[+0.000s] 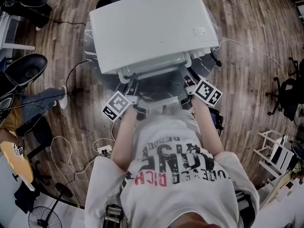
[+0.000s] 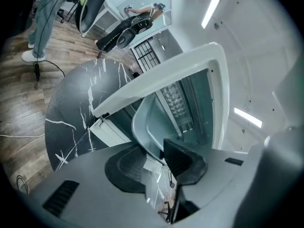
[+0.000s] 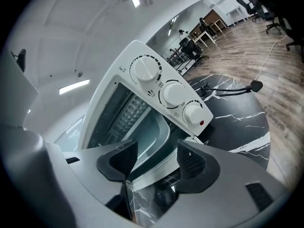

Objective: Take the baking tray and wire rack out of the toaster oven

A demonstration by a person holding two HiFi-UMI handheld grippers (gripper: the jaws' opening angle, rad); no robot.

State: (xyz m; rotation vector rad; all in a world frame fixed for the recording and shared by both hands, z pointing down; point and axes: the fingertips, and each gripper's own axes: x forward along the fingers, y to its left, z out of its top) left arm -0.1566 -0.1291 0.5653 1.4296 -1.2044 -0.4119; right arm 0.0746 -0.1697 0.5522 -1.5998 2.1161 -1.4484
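The white toaster oven (image 1: 152,27) stands on a round dark marble table (image 3: 237,122) with its door open toward me. The grey baking tray (image 1: 159,96) sticks partway out of the oven mouth. My left gripper (image 2: 154,163) is shut on the tray's (image 2: 152,127) left rim. At the tray's (image 3: 152,132) right rim my right gripper (image 3: 154,163) is open; the rim passes between the pads without touching them. Ribbed metal (image 3: 126,113) shows deeper inside the oven; I cannot tell whether it is the wire rack.
Three white knobs (image 3: 173,93) run down the oven's right front panel. A black cable with a plug (image 3: 237,87) lies on the table right of the oven. Cables (image 1: 76,80) trail over the wooden floor, and office chairs (image 1: 26,70) stand at the left.
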